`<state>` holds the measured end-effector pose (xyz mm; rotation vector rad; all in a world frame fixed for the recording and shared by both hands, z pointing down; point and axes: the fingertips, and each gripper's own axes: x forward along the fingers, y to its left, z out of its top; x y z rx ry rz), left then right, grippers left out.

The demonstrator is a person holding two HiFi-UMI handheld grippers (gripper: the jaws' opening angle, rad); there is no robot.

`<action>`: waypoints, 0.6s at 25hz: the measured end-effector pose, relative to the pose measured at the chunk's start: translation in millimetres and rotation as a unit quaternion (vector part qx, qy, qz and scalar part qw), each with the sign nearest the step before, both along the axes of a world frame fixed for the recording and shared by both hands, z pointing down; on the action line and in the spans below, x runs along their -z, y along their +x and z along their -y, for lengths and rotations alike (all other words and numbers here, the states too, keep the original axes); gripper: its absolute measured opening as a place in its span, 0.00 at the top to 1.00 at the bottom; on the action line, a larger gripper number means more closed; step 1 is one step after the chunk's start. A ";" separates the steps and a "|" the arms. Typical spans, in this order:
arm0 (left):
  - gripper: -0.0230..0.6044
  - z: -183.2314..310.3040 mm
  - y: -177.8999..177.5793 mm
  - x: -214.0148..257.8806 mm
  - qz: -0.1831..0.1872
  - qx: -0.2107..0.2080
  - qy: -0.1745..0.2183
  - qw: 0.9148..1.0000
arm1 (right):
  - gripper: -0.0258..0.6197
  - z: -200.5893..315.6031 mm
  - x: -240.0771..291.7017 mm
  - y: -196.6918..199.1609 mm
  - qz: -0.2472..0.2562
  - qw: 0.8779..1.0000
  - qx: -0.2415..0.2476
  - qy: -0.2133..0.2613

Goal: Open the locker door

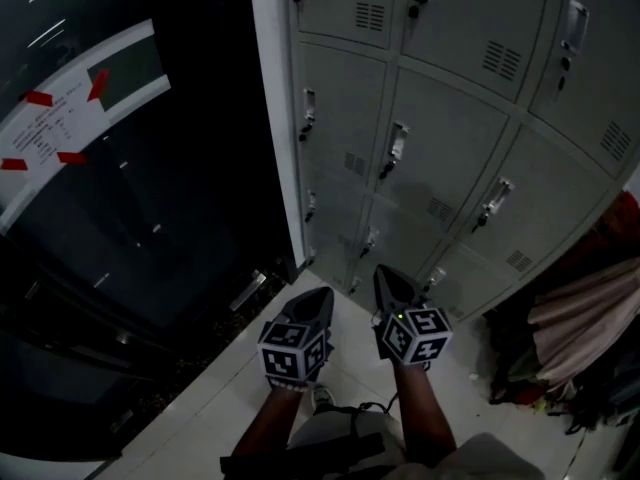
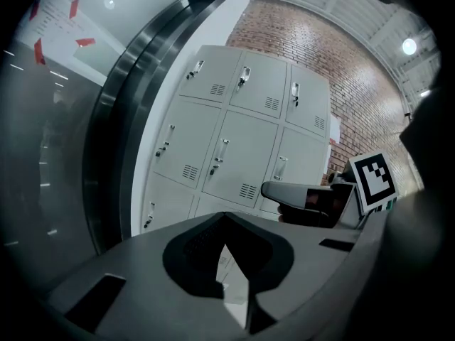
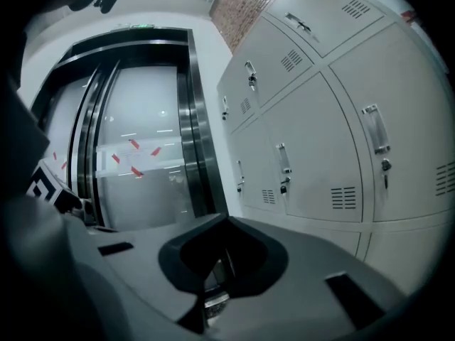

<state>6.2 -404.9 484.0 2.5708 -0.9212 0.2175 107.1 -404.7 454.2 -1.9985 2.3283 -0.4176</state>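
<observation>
Grey steel locker doors (image 1: 440, 168) stand closed ahead, well apart from the left gripper (image 1: 320, 298) and right gripper (image 1: 388, 280), both clenched empty, carried side by side, probably because no handle is within reach yet.

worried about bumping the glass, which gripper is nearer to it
Left. The left gripper is beside the glass, on its right; the right gripper is farther right, in front of the lockers.
</observation>
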 end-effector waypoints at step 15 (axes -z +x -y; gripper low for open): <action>0.97 85.0 8.7 -18.1 0.006 0.021 -0.020 1.000 | 0.95 100.7 -10.7 48.4 -0.012 1.000 -0.023 -0.012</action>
